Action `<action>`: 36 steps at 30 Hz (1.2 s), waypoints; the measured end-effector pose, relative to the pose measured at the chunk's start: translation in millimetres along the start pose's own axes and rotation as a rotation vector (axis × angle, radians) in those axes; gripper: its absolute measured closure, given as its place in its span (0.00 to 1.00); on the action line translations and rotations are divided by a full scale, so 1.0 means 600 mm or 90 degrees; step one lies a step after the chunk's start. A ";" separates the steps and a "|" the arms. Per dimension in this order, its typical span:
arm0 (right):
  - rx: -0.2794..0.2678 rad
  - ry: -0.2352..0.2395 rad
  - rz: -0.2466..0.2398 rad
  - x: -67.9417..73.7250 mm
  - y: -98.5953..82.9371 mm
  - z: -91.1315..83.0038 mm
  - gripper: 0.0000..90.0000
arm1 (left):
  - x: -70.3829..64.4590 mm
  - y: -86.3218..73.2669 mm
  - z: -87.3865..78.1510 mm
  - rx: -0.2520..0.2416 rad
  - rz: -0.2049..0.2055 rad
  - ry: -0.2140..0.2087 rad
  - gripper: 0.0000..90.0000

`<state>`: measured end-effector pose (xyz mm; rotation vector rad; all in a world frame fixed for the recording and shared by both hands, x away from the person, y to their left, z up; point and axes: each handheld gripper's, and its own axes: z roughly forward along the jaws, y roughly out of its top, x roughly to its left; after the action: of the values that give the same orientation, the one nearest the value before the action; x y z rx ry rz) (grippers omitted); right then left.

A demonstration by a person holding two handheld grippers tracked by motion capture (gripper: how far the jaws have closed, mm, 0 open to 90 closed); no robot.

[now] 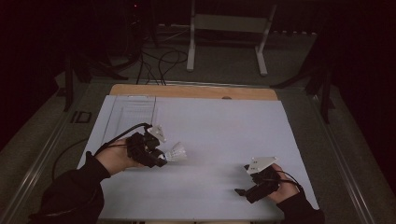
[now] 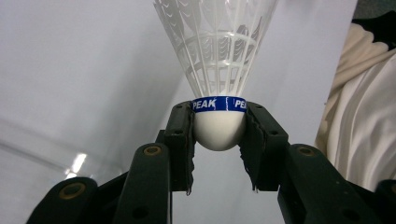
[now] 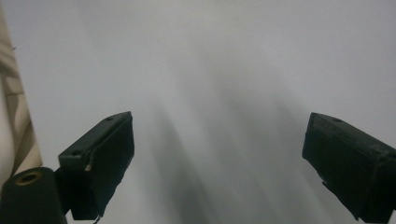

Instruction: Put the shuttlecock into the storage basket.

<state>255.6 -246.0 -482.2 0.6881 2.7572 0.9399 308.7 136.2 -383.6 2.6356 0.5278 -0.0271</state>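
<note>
On the left of the desk (image 1: pixel 210 116) my left gripper (image 2: pixel 218 135) has its jaws clamped on the shuttlecock's (image 2: pixel 217 70) rounded cork, held just above the surface, skirt pointing right. I worry that smooth dome could squirt out if I tilt or squeeze harder. Near right, my right gripper (image 3: pixel 219 154) waits with jaws wide apart, gripping nothing.

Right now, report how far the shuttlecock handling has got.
Done: the left gripper is shut on the shuttlecock, its jaws clamping the white cork just under the blue band, skirt pointing away. In hand: the high view shows it held at the left of the white table. Left: the right gripper is open with nothing between its jaws, so any handover or set-down is not yet done.
</note>
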 end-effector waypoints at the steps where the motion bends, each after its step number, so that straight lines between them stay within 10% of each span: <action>1: -0.002 0.005 -0.008 0.001 -0.002 0.001 0.10 | 0.002 -0.003 -0.003 0.000 -0.005 -0.001 0.74; 36: -0.061 0.002 -0.029 0.005 -0.024 0.009 0.10 | 0.064 -0.058 -0.087 0.005 -0.094 0.053 0.74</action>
<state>248.8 -251.7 -495.3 0.6063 2.6971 1.0571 327.7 201.2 -355.6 2.6085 0.7500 0.0353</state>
